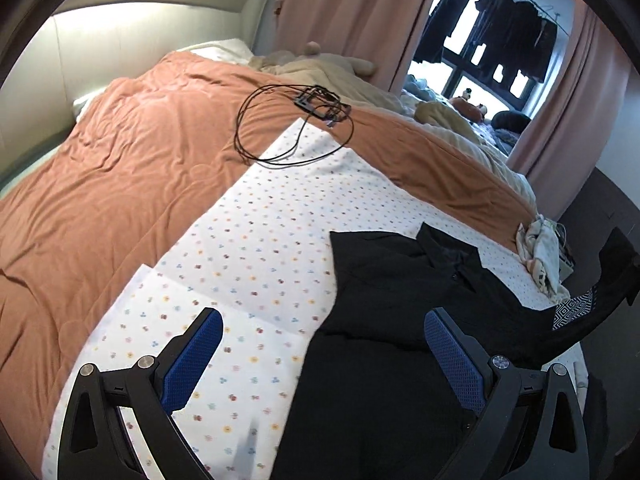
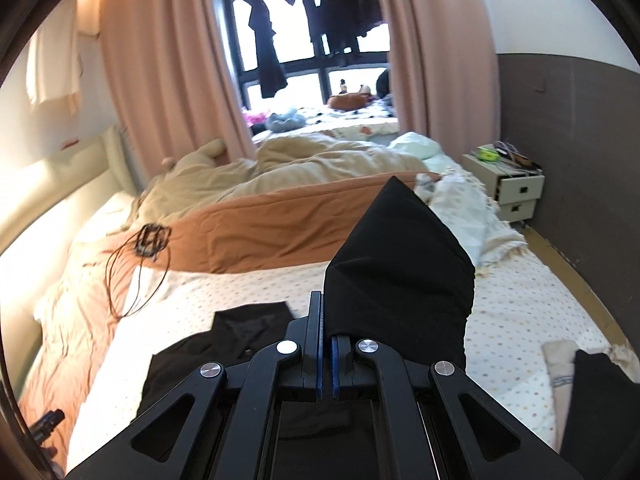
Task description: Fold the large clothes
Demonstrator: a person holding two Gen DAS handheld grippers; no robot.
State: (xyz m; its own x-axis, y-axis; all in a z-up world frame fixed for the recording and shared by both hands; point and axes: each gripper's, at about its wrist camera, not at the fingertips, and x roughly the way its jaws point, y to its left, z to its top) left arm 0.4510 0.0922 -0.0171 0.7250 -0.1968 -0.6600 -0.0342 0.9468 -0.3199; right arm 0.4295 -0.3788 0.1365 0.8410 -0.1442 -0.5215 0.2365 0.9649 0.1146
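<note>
The black shirt [image 1: 384,320] lies on the dotted sheet [image 1: 256,240] at the near end of the bed. The right claw [image 2: 326,320] pinches a raised sleeve [image 2: 396,264]; the left claw [image 1: 320,344] hangs wide and empty. Carry the sleeve across the body, keep it taut, and lay it flat.

Black gripper [image 1: 322,354], blue pads [image 1: 456,356]
</note>
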